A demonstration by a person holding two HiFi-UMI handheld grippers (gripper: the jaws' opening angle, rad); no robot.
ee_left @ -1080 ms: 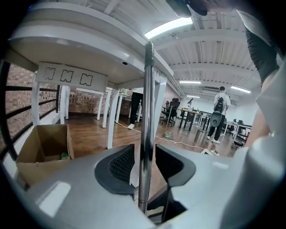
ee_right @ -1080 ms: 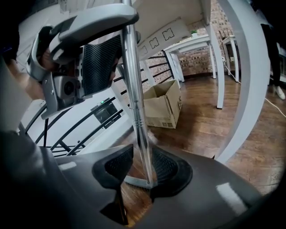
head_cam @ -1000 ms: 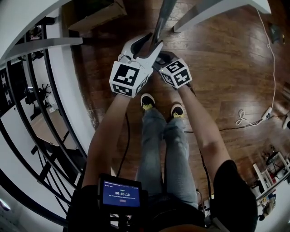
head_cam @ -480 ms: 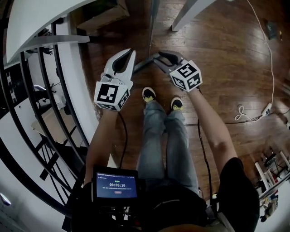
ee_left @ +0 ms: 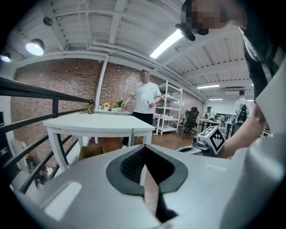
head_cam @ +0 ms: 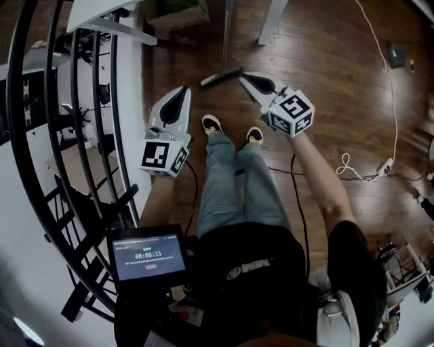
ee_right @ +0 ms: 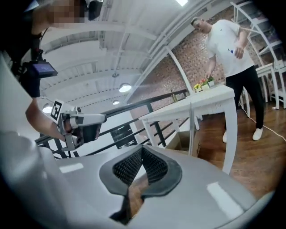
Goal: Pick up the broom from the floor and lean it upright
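On a dark wooden floor (head_cam: pixel 325 81), in the head view, the broom (head_cam: pixel 220 76) is stood upright, its head set on the boards just ahead of the person's shoes (head_cam: pixel 211 124) and its handle rising beside the white table (head_cam: pixel 271 20). The left hand-held gripper (head_cam: pixel 182 93) and the right hand-held gripper (head_cam: pixel 245 78) are held apart from it, one to each side, the right one's tip near the broom head.

In the left gripper view, the jaws are seen pressed together, having just been closing, with nothing caught between them. Past them the thin handle is leaned against the table's rim, a black railing (ee_left: pixel 35 89) is shown at the left, and a person in a white shirt (ee_left: pixel 145 96) is stood behind the table.

In the right gripper view, the jaws are likewise pressed tip to tip after just closing, and nothing is pinched. The table, the handle propped against its edge and the left hand-held gripper are shown beyond.
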